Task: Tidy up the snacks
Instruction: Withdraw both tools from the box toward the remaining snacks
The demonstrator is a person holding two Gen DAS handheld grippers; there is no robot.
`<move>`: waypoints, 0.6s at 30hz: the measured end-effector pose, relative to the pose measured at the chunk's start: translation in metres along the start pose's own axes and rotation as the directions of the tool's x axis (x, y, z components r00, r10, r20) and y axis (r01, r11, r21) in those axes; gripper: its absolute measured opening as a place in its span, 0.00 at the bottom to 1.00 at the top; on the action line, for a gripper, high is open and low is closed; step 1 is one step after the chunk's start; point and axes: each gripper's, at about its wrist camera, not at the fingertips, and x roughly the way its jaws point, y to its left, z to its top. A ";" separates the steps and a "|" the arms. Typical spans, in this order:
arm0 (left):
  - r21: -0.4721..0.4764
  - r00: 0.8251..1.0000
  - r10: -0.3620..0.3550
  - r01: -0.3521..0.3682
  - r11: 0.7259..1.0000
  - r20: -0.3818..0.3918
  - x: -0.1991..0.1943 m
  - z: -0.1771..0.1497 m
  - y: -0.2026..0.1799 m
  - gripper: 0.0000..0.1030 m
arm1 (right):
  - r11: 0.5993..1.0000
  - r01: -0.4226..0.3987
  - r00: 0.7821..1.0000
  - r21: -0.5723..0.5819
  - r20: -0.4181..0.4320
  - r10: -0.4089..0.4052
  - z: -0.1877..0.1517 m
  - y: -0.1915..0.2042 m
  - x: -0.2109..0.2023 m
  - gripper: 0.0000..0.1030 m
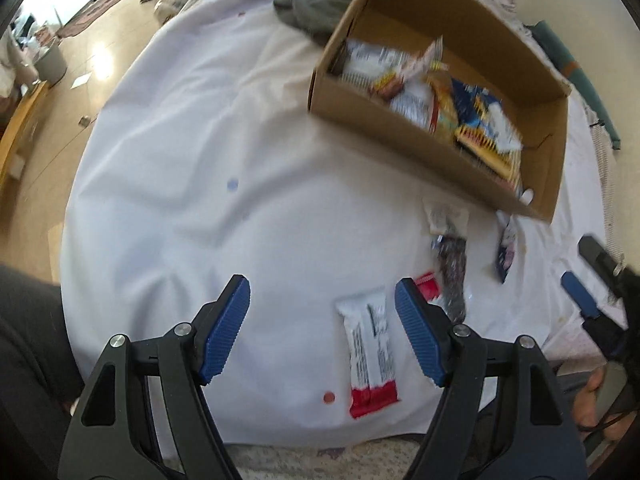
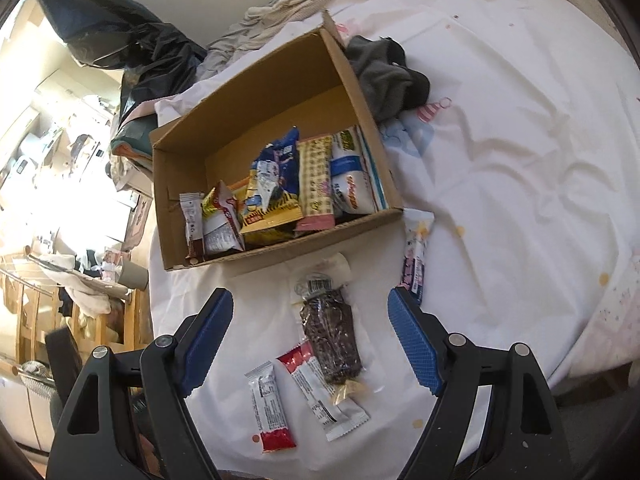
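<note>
White sheet [image 1: 180, 168] over what looks like a bed, wooden floor beyond; cluttered room.

Left wrist view:
- Left tongs [image 1: 322, 330]: spread wide, gripping nothing, low over the sheet.
- White-and-red bar wrapper [image 1: 370, 350]: flat on the sheet between the blue pads, closer to the right-hand pad, touching neither.
- Second red-ended wrapper [image 1: 428, 286]: just beyond that pad, mostly hidden.
- Dark seeded bar [image 1: 452, 268]: clear wrap, lying toward the box.
- Blue-and-pink packet [image 1: 505, 248]: at the box's near corner.
- Cardboard box [image 1: 400, 120]: open, partly filled with mixed packets; blurred, so labels unreadable.
- Grey cloth [image 1: 320, 8]: behind the box.
- Right tongs [image 1: 582, 294]: one blue pad shows at the frame's right edge.

Right wrist view:
- Right tongs [image 2: 310, 342]: parted, nothing between them, above the loose snacks.
- Loose on the sheet: dark seeded bar [image 2: 330, 336], white-and-red bar wrapper [image 2: 270, 410], second red-ended wrapper [image 2: 320, 392] tucked partly under the seeded bar, blue-and-pink packet [image 2: 416, 256] against the box corner.
- Cardboard box [image 2: 280, 252]: snacks standing along its near wall, far half bare.

Step in hand, by judgement: collecting the remaining loose snacks into the box; about four remain outside. Next move calls for the left tongs to shift so the white-and-red bar sits centred across its narrow width, descend, pinch, then carry it to the box.
</note>
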 end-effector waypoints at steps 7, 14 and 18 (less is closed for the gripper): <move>0.029 0.990 0.035 -0.031 0.999 -0.138 0.040 -0.039 -0.025 0.63 | 1.000 -0.011 1.000 0.029 -0.012 0.011 0.001 -0.007 0.001 0.80; 0.125 0.982 0.078 -0.057 0.991 -0.174 0.058 -0.051 -0.047 0.26 | 0.997 -0.025 0.999 0.068 -0.022 0.026 0.003 -0.015 0.001 0.80; 0.165 0.983 0.080 -0.052 0.985 -0.166 0.052 -0.048 -0.049 0.26 | 0.994 -0.025 0.999 0.104 -0.022 0.027 0.006 -0.022 0.002 0.80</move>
